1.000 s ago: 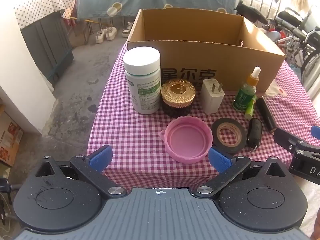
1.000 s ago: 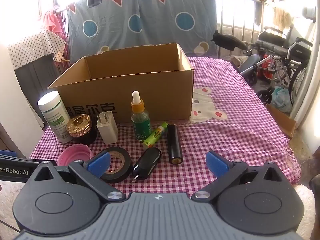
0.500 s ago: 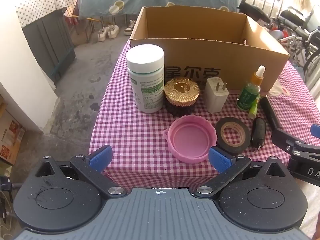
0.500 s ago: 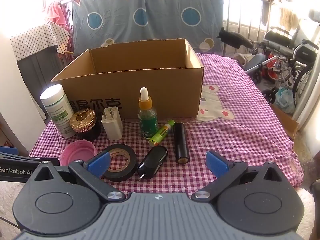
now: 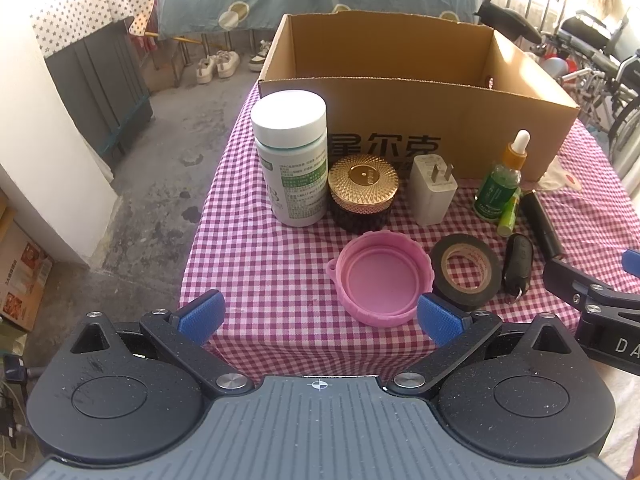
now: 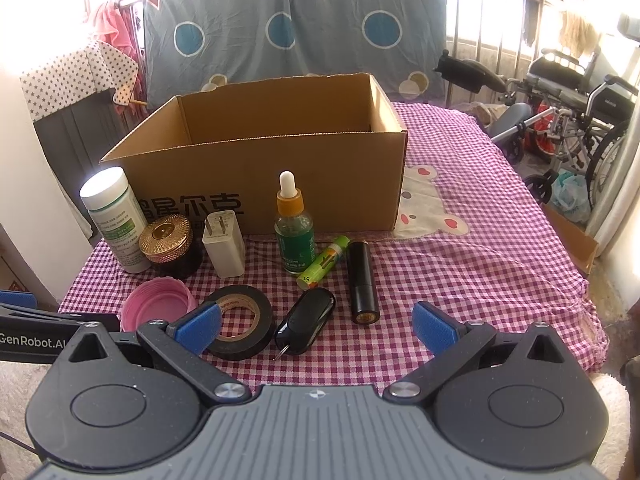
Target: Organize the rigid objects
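An open cardboard box (image 5: 440, 120) (image 6: 320, 168) stands on the checked tablecloth. In front of it sit a white pill bottle (image 5: 292, 160) (image 6: 114, 220), a gold-lidded jar (image 5: 362, 192) (image 6: 170, 246), a white plug adapter (image 5: 432, 194) (image 6: 224, 244), a green dropper bottle (image 5: 500, 184) (image 6: 294, 232), a green tube (image 6: 324, 262), a black cylinder (image 6: 362, 282), a pink lid (image 5: 384, 276) (image 6: 158, 308), black tape (image 5: 466, 270) (image 6: 240, 322) and a black key fob (image 5: 518, 264) (image 6: 306, 320). My left gripper (image 5: 320, 318) and right gripper (image 6: 314, 328) are both open, at the near table edge, holding nothing.
A wheelchair (image 6: 560, 108) and bicycle parts stand to the right of the table. A patterned sheet (image 6: 296, 24) hangs behind the box. Bare concrete floor (image 5: 160, 184) drops away on the left. The tablecloth (image 6: 480, 264) right of the box holds only a bear patch.
Both cameras have edged forward and slightly higher toward the table, so the objects look a little larger and nearer. Nothing on the table has moved and both grippers stay open.
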The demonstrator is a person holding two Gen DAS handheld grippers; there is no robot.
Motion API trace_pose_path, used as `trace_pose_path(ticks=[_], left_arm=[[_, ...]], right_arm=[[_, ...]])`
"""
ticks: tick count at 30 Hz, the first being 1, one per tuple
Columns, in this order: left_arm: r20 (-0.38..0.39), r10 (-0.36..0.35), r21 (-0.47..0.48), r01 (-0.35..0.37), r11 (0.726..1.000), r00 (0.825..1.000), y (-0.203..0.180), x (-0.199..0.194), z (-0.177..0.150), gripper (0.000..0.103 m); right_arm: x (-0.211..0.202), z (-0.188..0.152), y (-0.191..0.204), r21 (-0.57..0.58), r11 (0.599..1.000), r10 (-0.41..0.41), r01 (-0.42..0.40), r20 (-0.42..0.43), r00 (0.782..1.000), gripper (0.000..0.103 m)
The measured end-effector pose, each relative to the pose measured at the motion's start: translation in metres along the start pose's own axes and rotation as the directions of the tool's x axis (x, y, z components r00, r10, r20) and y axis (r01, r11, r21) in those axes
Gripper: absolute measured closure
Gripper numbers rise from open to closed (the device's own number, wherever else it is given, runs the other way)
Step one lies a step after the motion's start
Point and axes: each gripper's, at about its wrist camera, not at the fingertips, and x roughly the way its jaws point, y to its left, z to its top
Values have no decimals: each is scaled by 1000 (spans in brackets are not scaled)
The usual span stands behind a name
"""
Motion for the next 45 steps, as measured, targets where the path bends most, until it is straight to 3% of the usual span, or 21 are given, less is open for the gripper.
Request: trace_pose_path(ticks=[45], left_arm=[[-5,6,5,-5,1000,1000,2,-4,-5,0]], right_arm=[[-5,-4,0,-4,1000,-5,5,5,1000,0]])
